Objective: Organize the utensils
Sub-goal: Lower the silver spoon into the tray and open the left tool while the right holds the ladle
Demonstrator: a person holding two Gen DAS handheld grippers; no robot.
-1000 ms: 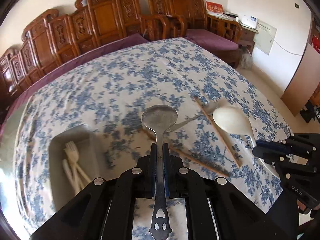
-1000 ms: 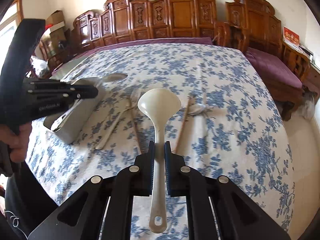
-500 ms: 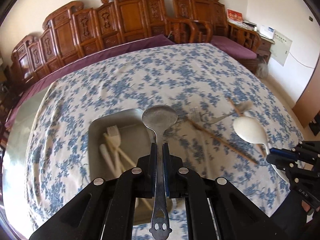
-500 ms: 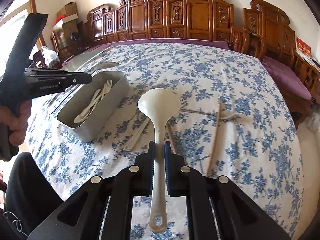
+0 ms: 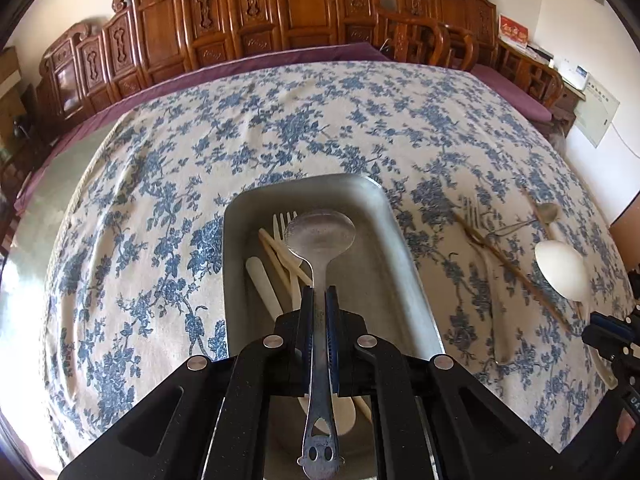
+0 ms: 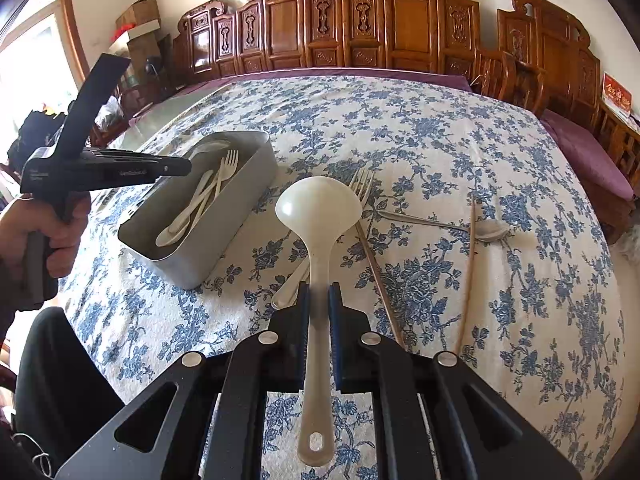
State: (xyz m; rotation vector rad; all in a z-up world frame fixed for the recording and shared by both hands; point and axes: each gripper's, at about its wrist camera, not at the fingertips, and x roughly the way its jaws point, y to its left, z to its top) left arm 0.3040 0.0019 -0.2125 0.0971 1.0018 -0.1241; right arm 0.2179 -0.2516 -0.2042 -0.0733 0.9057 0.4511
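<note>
Flowered tablecloth, metal tray at its near-left. Left gripper, clamped on the steel ladle, hovers above the tray: release next. Right gripper grips the white ladle, waiting beside.

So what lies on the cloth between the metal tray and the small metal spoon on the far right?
In the right wrist view, between the metal tray and the small metal spoon: a metal fork and a chopstick.

Left claw clamps metal spoon above tray.
</note>
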